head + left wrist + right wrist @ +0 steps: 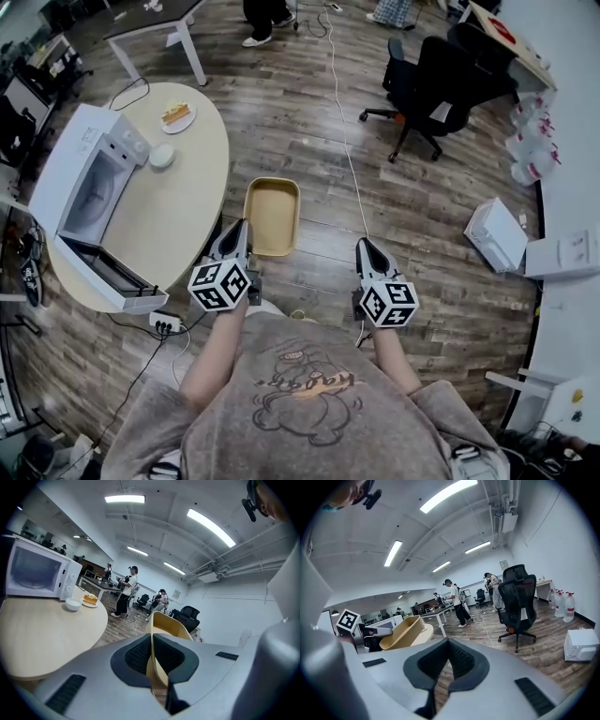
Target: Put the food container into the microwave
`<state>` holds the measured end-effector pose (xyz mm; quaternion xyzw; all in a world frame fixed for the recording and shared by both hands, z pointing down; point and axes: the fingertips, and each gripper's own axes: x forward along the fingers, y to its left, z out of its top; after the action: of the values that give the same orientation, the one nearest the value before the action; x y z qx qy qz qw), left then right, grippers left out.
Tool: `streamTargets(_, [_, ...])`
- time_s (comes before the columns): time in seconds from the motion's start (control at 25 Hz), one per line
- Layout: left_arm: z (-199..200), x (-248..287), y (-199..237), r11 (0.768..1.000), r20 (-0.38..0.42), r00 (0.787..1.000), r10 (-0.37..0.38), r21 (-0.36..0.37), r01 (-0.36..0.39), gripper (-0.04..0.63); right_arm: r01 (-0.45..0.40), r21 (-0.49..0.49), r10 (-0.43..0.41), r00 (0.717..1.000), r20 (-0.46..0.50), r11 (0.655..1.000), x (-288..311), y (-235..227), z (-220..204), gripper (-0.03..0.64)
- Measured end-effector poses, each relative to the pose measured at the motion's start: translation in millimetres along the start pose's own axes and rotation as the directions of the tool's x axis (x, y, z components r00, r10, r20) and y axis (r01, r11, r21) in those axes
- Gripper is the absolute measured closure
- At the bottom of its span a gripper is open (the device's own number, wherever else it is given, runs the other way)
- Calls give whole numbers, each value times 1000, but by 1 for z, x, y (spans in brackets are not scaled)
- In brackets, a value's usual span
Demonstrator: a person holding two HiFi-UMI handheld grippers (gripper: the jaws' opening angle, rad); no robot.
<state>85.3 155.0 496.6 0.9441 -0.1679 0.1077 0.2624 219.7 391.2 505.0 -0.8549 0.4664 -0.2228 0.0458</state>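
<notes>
left claw clamps the near rim of the food container, held in air just beside the counter, long axis pointing away from the person. microwave sits left, across the counter. right claw closed, empty; both elbows bent.

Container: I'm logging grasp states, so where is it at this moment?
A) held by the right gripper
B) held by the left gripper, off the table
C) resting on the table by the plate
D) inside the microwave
B: the left gripper view shows the left gripper shut on the rim of the container, and the head view shows the container past the edge of the table.
</notes>
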Motion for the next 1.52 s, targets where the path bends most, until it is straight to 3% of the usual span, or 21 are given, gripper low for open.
streamTargets(0.64, [10, 47, 17, 1000, 24, 1000, 14, -16, -13, 554, -45, -37, 45, 999, -11, 998, 61, -5, 16, 614])
streamTargets(1.08, [52, 69, 91, 988, 84, 988, 131, -95, -123, 554, -180, -94, 173, 982, -79, 979, 156, 38, 37, 614])
streamTargets(1.28, [81, 65, 138, 969, 132, 965, 227, -134, -210, 554, -293, -127, 278, 952, -128, 948, 215, 81, 48, 614])
streamTargets(1.52, [111, 47, 201, 928, 188, 917, 353, -193, -318, 554, -434, -162, 404, 895, -189, 886, 282, 142, 54, 614])
